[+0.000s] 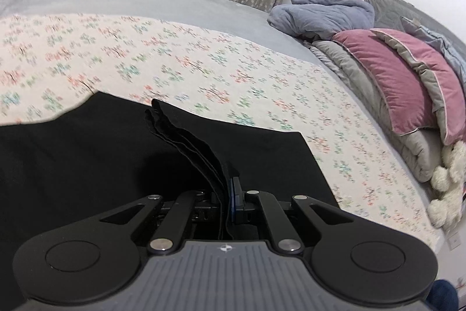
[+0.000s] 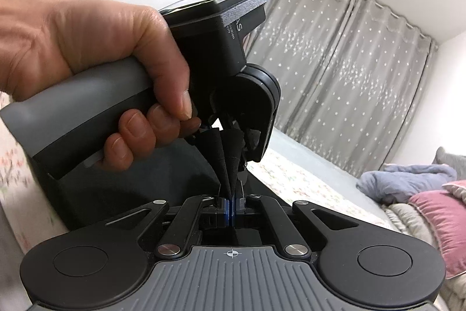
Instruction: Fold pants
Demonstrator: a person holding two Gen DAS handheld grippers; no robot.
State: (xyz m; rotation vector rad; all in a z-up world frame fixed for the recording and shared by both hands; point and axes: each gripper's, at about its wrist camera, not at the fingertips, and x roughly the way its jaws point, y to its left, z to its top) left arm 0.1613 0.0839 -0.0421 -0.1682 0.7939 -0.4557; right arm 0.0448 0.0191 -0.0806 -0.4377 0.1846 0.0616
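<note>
The black pants (image 1: pixel 87 153) lie spread on a floral bedspread (image 1: pixel 186 54). My left gripper (image 1: pixel 228 194) is shut on several layered edges of the pants, which stand up in a pleated ridge ahead of the fingers. In the right wrist view my right gripper (image 2: pixel 231 210) is shut on a bunched fold of the black pants (image 2: pixel 230 156) that fans upward. Right behind that fold a person's hand (image 2: pixel 87 42) grips the grey handle of the other gripper, very close to my right one.
Pink pillows (image 1: pixel 402 83), a grey quilt and a blue-grey bundle (image 1: pixel 323 16) are piled at the bed's right end, with a white plush toy (image 1: pixel 445 182) below them. Grey starred curtains (image 2: pixel 335 72) hang behind the bed.
</note>
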